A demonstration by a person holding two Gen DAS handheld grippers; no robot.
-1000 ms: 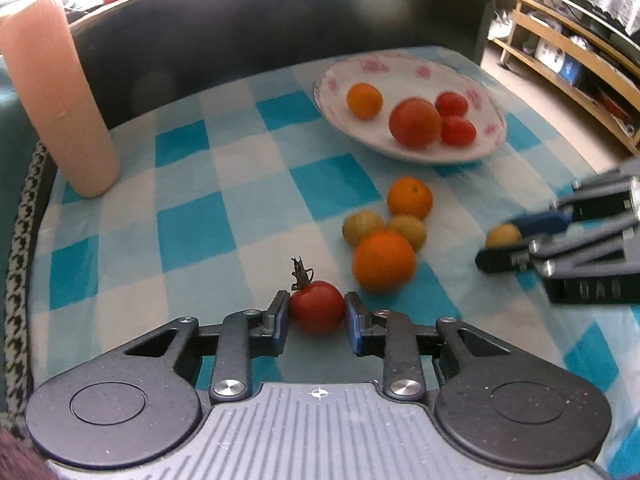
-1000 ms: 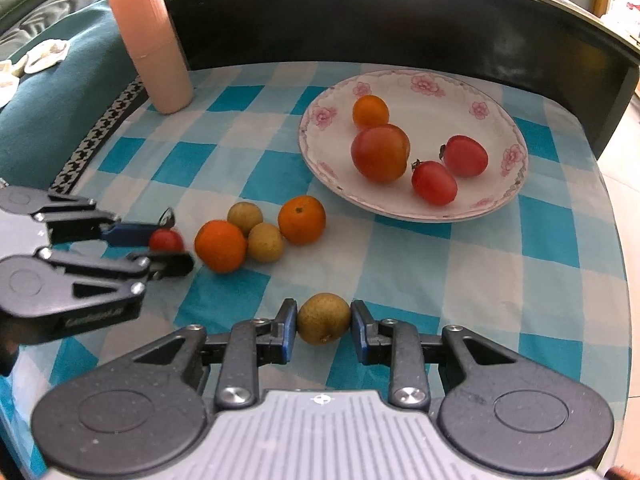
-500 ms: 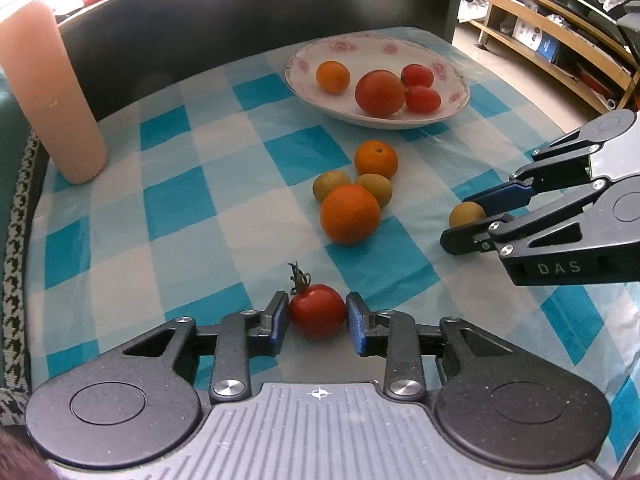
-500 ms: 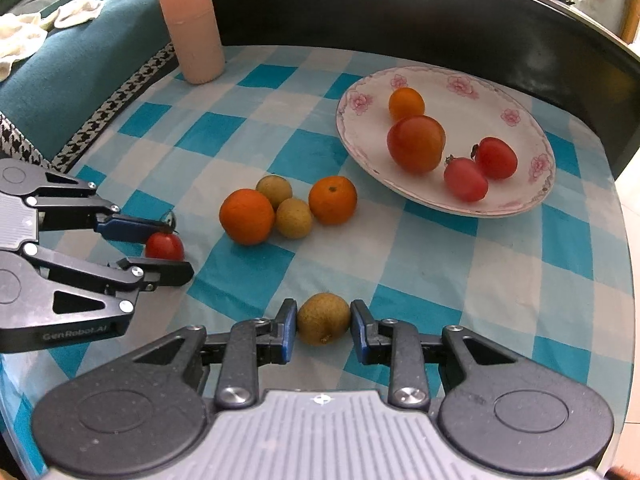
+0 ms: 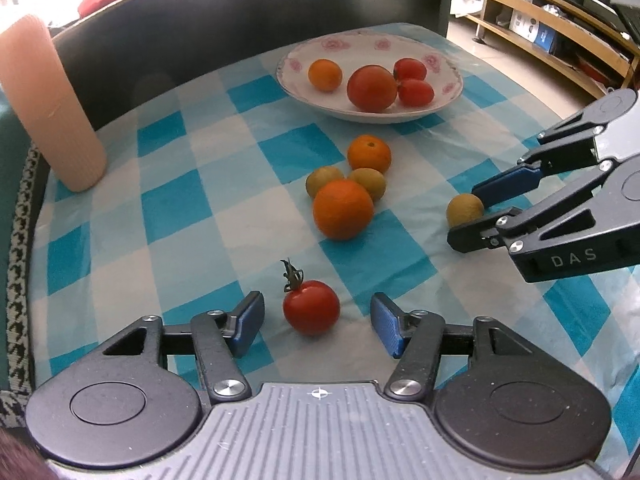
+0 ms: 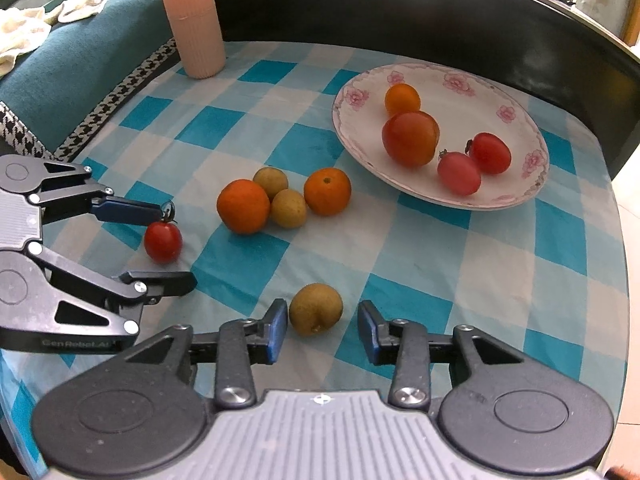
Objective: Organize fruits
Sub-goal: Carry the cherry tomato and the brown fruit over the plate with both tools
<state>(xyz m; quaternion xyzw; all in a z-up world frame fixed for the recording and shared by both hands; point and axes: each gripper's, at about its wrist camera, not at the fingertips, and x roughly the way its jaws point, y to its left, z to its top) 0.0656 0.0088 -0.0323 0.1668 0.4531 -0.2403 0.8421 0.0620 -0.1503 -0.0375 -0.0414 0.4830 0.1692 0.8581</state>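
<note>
Both of my grippers have spread their jaws since half a second ago, when each was clamped on its fruit. On my left gripper (image 5: pixel 317 322) the blue pads now stand clear of the cherry tomato (image 5: pixel 311 306), which sits on the checked tablecloth (image 5: pixel 168 208) between them with its green stem up, touching neither pad. My right gripper (image 6: pixel 322 330) is likewise wide apart around the small brown longan (image 6: pixel 316 309), which rests on the cloth with a gap on each side. Further out, between the grippers and the plate, I see a cluster of four touching fruits: a large orange (image 6: pixel 243 212), two more longans (image 6: pixel 271 178) (image 6: pixel 288 208) and a smaller orange (image 6: pixel 327 191). The floral plate (image 6: pixel 516 196) beyond holds a small orange fruit, a big tomato (image 6: pixel 410 138) and two cherry tomatoes. A ribbed pink cup (image 6: pixel 193 16) stands upright at the far left corner of the cloth
</note>
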